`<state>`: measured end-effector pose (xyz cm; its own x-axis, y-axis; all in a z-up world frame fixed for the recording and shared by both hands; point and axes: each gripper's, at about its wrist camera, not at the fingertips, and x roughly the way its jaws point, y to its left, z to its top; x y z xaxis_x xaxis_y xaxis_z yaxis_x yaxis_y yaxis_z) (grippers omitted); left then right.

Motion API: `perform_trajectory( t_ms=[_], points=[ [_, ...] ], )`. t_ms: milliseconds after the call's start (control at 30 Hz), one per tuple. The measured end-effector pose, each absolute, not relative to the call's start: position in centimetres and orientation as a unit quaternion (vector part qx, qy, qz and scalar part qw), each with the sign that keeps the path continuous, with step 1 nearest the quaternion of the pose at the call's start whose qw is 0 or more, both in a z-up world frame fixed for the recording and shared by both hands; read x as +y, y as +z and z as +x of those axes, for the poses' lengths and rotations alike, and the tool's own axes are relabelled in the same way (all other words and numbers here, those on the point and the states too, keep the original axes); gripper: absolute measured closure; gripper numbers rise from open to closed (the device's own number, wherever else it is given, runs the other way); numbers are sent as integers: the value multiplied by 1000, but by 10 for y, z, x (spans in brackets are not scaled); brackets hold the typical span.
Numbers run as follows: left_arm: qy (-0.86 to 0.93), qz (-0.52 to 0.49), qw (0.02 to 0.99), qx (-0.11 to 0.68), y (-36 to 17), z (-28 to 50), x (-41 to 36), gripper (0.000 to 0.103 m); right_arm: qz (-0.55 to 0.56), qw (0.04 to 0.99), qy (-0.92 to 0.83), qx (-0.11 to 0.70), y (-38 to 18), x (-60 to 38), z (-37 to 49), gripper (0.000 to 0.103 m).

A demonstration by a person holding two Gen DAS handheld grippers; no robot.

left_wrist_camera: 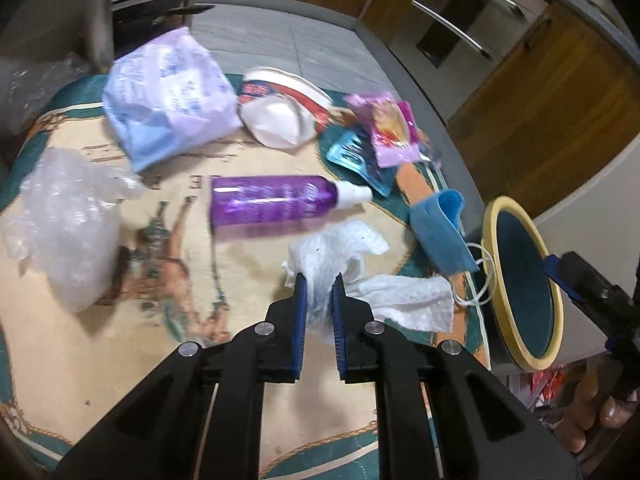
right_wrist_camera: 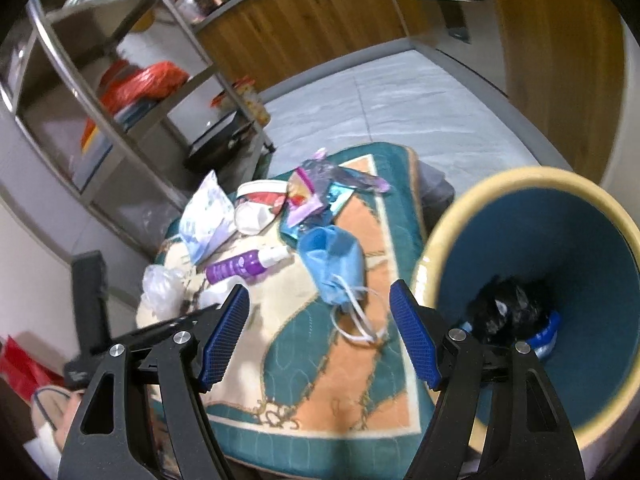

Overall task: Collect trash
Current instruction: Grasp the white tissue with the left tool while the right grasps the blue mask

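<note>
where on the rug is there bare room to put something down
Bare patches: the near part of the rug, between the left gripper and the bubble wrap; also the near corner before the mask, beside the bin. The far end is crowded with wrappers, cup and bottle.

Pale grey floor tiles [right_wrist_camera: 400, 96] stretch to the far side, where wooden cabinets [right_wrist_camera: 304, 12] with metal bar handles [left_wrist_camera: 460, 20] run along. A steel shelving rack [right_wrist_camera: 120, 92] stands at the left, holding red bags [right_wrist_camera: 140, 80].

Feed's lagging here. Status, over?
Left tool shut on white tissue. Right tool open, empty, beside bin. Blue mask, purple bottle still on mat.
</note>
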<state>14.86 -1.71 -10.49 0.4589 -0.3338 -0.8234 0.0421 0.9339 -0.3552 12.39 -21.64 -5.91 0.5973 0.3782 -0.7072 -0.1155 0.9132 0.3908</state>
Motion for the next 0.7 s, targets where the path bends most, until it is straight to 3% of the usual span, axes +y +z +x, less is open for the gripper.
perform_trajectory(
  t_ms=[500, 600, 667, 700],
  points=[
    [-119, -135, 847, 500, -105, 149, -10, 92, 36, 864, 119, 487, -103, -165, 192, 32],
    [-122, -137, 845, 502, -108, 151, -11, 92, 29, 858, 114, 499, -113, -164, 199, 44],
    [-125, -141, 844, 502, -109, 152, -12, 92, 33, 856, 108, 505, -119, -167, 201, 61],
    [-126, -141, 844, 502, -109, 152, -13, 91, 36, 855, 108, 505, -119, -168, 200, 65]
  ],
)
